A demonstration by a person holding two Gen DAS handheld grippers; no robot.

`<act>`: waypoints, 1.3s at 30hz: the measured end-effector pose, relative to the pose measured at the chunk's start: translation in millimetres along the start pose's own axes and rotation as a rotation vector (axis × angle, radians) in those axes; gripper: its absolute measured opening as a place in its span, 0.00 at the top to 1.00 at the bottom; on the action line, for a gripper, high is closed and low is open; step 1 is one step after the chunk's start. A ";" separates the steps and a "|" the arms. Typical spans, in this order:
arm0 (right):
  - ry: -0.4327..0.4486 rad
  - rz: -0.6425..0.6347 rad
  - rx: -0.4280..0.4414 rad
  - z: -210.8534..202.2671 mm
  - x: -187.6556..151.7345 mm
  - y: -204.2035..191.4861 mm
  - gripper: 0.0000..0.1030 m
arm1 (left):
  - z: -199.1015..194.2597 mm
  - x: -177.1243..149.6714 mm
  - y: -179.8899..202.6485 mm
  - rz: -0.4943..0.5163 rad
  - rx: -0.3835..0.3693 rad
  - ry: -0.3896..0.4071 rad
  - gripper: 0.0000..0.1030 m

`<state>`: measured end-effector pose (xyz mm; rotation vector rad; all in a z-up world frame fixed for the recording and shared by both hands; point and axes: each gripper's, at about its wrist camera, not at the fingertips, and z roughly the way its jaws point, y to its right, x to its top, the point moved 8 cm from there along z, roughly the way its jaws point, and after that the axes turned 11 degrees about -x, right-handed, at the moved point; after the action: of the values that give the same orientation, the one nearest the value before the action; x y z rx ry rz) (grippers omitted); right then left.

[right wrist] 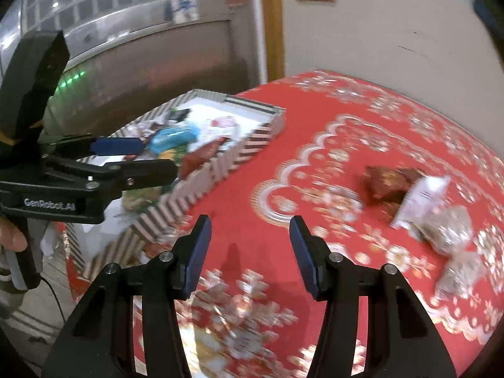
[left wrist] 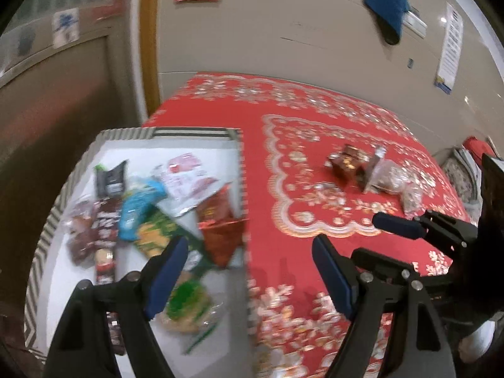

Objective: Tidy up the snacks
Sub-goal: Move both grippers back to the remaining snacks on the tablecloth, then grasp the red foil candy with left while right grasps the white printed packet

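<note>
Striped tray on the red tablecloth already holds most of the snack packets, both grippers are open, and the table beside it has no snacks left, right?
Not quite. Snacks remain: a brown packet and clear bags lie on the tablecloth, per the right wrist view. The tray, left gripper and right gripper are as stated.

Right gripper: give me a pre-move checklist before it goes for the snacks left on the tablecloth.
1. Right gripper open and empty: ok, jaws spread, nothing between them.
2. Left gripper open and empty: ok, it hangs over the striped box edge.
3. Snacks left outside the box: ok, a dark red packet, a white-labelled packet and clear bags lie together on the red tablecloth.
4. Path to them: ok, only cloth shows between the right gripper and the pile.
5. Which packet lies on top: cannot tell, the pictures are blurred.
6. Room in the box: ok, white floor shows at its far end.
</note>
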<state>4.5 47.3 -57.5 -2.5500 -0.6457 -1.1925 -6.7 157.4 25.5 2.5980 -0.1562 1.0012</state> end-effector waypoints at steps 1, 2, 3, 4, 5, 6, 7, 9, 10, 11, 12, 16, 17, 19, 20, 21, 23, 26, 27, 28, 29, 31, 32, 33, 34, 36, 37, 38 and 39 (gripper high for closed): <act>0.002 0.005 -0.015 -3.2 -1.3 8.2 0.50 | 2.5 2.0 7.3 0.014 -0.008 -0.005 0.20; 0.001 0.008 -0.028 -6.1 -3.3 16.3 0.50 | 5.1 4.3 14.0 0.026 -0.015 -0.009 0.20; -0.002 0.012 -0.040 -9.3 -5.7 25.2 0.50 | 8.0 6.7 21.3 0.036 -0.028 -0.016 0.20; -0.005 0.019 -0.054 -11.6 -7.8 34.1 0.50 | 11.2 8.4 27.8 0.041 -0.046 -0.025 0.20; -0.008 0.029 -0.069 -14.0 -10.4 44.6 0.50 | 15.0 10.3 33.9 0.044 -0.060 -0.036 0.20; -0.012 0.042 -0.083 -16.1 -12.9 55.9 0.50 | 18.7 12.5 40.1 0.054 -0.069 -0.045 0.20; -0.014 0.052 -0.092 -16.9 -14.4 62.8 0.50 | 22.0 14.9 45.4 0.066 -0.071 -0.051 0.20; -0.018 0.079 -0.107 -19.6 -17.9 80.0 0.50 | 28.5 21.2 55.0 0.093 -0.061 -0.056 0.20; -0.018 0.090 -0.111 -20.8 -19.4 87.8 0.50 | 31.3 24.9 59.8 0.103 -0.062 -0.054 0.20; -0.021 0.098 -0.119 -21.3 -20.7 96.0 0.50 | 34.4 27.9 63.9 0.110 -0.062 -0.056 0.20; -0.024 0.105 -0.128 -21.5 -21.8 102.5 0.50 | 38.4 30.5 67.9 0.116 -0.066 -0.066 0.20; -0.037 0.136 -0.134 -19.2 -23.2 124.3 0.50 | 56.0 43.4 81.6 0.144 -0.076 -0.093 0.20; -0.041 0.140 -0.141 -18.9 -23.8 129.4 0.50 | 60.9 47.1 84.3 0.157 -0.074 -0.099 0.20; -0.042 0.144 -0.150 -19.2 -24.7 135.9 0.50 | 71.5 53.9 87.3 0.177 -0.077 -0.115 0.20; -0.041 0.147 -0.150 -19.4 -24.6 138.5 0.50 | 78.4 57.0 88.0 0.181 -0.081 -0.128 0.20; -0.040 0.151 -0.150 -20.2 -24.6 140.2 0.50 | 86.1 60.1 88.1 0.178 -0.090 -0.142 0.20; -0.036 0.161 -0.150 -20.6 -24.9 144.7 0.50 | 101.6 65.2 87.1 0.171 -0.114 -0.168 0.20; -0.038 0.177 -0.147 -19.9 -27.2 150.0 0.50 | 123.6 73.3 88.3 0.197 -0.141 -0.192 0.20; -0.040 0.179 -0.148 -19.3 -28.5 151.2 0.50 | 130.3 76.0 88.7 0.212 -0.140 -0.198 0.20; -0.043 0.182 -0.150 -18.6 -29.9 152.8 0.50 | 136.5 77.3 89.6 0.231 -0.143 -0.211 0.20; -0.044 0.183 -0.150 -18.5 -30.6 153.7 0.50 | 143.0 78.2 90.2 0.251 -0.143 -0.226 0.20; -0.045 0.190 -0.149 -18.2 -31.6 155.7 0.50 | 153.5 79.5 89.7 0.278 -0.143 -0.245 0.20; -0.044 0.193 -0.150 -18.1 -31.8 157.4 0.50 | 157.7 79.4 90.4 0.284 -0.159 -0.259 0.20; -0.042 0.196 -0.150 -18.3 -31.6 158.6 0.50 | 162.5 78.6 92.1 0.288 -0.179 -0.281 0.20; -0.040 0.199 -0.150 -18.7 -31.1 160.0 0.50 | 166.0 78.1 94.1 0.289 -0.190 -0.291 0.20; -0.036 0.202 -0.151 -19.2 -30.1 162.5 0.50 | 171.5 77.4 102.5 0.300 -0.215 -0.300 0.20; -0.035 0.203 -0.153 -19.2 -29.9 163.8 0.50 | 174.2 76.6 108.0 0.309 -0.225 -0.306 0.20; -0.035 0.207 -0.155 -18.9 -30.2 165.3 0.50 | 177.2 75.7 112.5 0.317 -0.230 -0.314 0.20; -0.037 0.211 -0.155 -18.4 -30.6 166.2 0.50 | 180.7 74.2 117.7 0.327 -0.233 -0.324 0.19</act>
<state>56.7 -113.4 -76.1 -2.6921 -0.2916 -1.1653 135.7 -15.9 -16.1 2.5429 -0.7518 0.6035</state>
